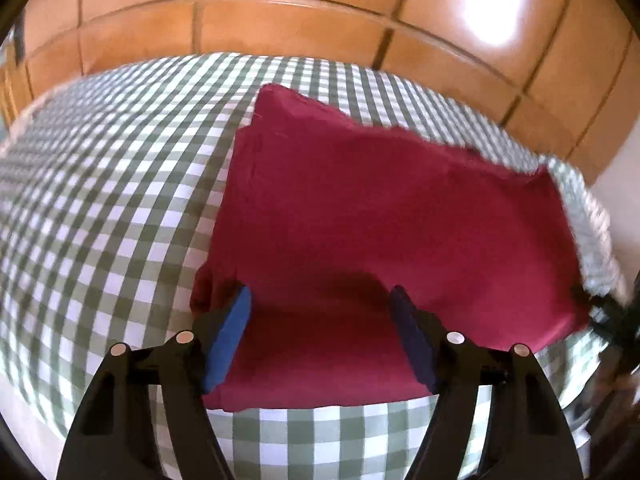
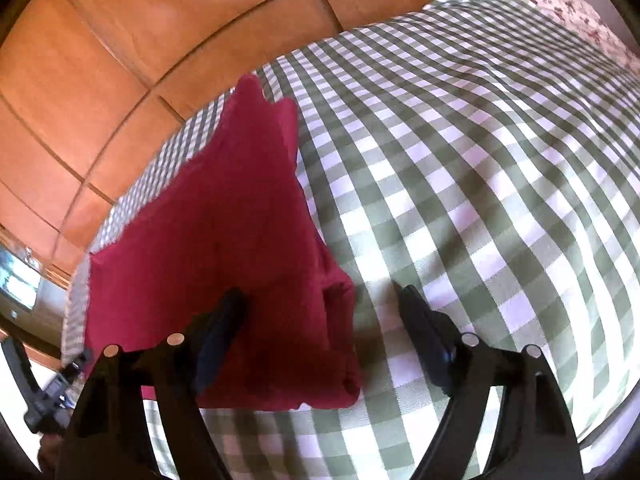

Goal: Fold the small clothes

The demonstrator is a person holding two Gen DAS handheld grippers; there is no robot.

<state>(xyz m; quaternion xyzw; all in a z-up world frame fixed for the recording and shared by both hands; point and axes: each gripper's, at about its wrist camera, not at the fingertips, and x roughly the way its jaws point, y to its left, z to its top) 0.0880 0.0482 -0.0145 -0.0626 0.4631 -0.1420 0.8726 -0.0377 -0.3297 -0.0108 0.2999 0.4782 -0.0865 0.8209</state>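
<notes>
Presently, one red cloth [image 1: 360, 208] lies flat on the checked bed [image 1: 100, 200], left gripper [image 1: 320, 308] and right gripper [image 2: 320, 308] over its near corners, jaws wide, nothing held; best pinch both corners evenly before folding.

one red garment [image 1: 360, 216], two grippers; perhaps one pillow [image 2: 576, 16]
</notes>
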